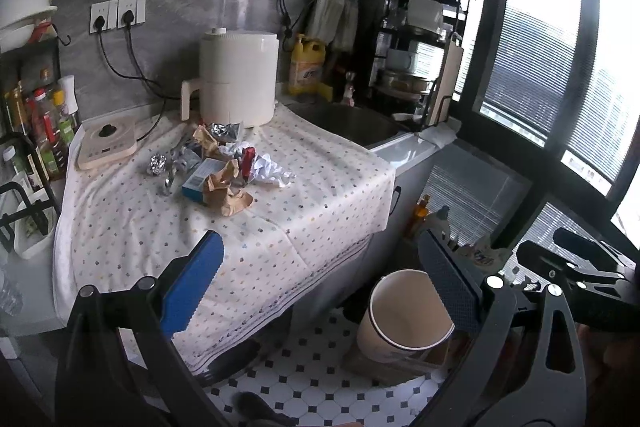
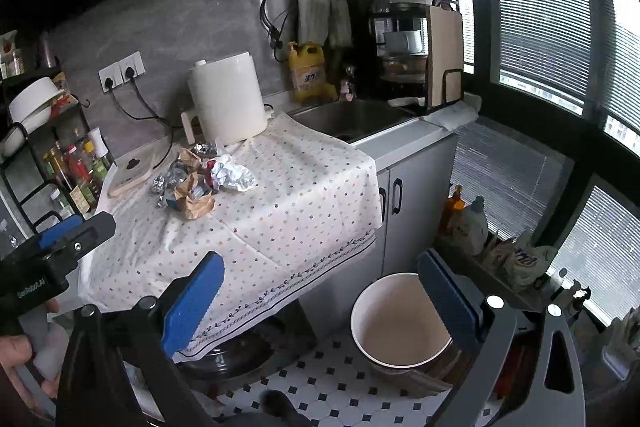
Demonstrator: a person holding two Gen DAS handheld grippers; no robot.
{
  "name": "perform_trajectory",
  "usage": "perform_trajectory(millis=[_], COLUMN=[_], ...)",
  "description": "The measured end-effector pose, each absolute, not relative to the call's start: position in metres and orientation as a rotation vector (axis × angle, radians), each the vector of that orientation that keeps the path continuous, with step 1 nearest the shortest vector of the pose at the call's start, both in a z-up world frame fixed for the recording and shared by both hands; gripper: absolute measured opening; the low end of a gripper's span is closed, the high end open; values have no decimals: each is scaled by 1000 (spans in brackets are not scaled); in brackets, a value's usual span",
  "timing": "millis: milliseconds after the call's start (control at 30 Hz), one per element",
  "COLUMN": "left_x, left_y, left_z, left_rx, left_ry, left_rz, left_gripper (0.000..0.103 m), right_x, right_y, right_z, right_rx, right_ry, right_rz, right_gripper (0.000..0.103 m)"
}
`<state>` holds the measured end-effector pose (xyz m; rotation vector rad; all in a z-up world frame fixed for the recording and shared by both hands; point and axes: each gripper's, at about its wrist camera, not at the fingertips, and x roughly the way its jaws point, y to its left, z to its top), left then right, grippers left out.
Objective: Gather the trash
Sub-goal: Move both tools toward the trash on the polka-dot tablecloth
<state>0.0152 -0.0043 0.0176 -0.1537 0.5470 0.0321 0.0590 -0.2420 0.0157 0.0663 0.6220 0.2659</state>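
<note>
1. Left gripper (image 1: pixel 320 279): held above the near edge of the worktop (image 1: pixel 340 163), pointing forward over it. Fingers (image 1: pixel 192 287) wide apart, holding nothing. One blue pad lies over the cloth (image 1: pixel 160 227), the other over the bin (image 1: pixel 404 319). Its body also shows at the left edge of the right wrist view, gripped by a hand (image 2: pixel 16 359).
2. Right gripper (image 2: pixel 320 295): beside the left one, set further right, same forward aim. Fingers (image 2: pixel 192 307) wide apart, empty. Its body shows at the right edge of the left wrist view.
3. Trash (image 1: pixel 218 167): a loose heap on the cloth, towards the far side of the worktop, well apart from both grippers. Contents:
   - brown paper (image 1: pixel 226 193), crumpled, nearest piece;
   - blue box (image 1: pixel 198 179), touching the brown paper;
   - white paper (image 1: pixel 270 171), crumpled, right side of the heap;
   - red item (image 1: pixel 247 163), kind cannot be told;
   - foil ball (image 1: pixel 158 163), left side, slightly apart;
   - foil wrapper (image 1: pixel 224 131), at the back.
4. Bin: cream, on the tiled floor (image 1: pixel 320 387) to the right of the worktop, opening upward, nothing visible inside.
5. Air fryer (image 1: pixel 238 79): white, just behind the heap.
6. Cooktop (image 1: pixel 106 143): flat, cream, left of the heap.
7. Sink (image 1: pixel 352 123): right of the cloth.
</note>
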Motion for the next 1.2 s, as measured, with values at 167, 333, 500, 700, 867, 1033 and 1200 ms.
perform_trajectory(millis=[167,333,500,700,867,1033,1200], left_x=[17,18,20,21,21,21,21], left_y=[-6,-6,-4,-2,-2,-1,-1], left_z=[19,19,20,20,21,21,21], left_rx=[-152,-151,-153,-157,-155,-158,-156], left_ry=[546,542,542,541,542,541,541], left_rz=[28,28,27,28,29,28,28], left_gripper=[97,97,97,97,97,97,97], right_x=[61,62,63,63,63,64,63], right_y=[-242,-241,-240,-240,-240,-240,-241], right_z=[16,17,18,17,17,17,17], right_rx=[76,79,78,79,80,79,79], right_ry=[624,619,621,620,624,623,624], right_rz=[259,256,257,255,256,254,256], right_gripper=[95,95,95,95,95,95,95])
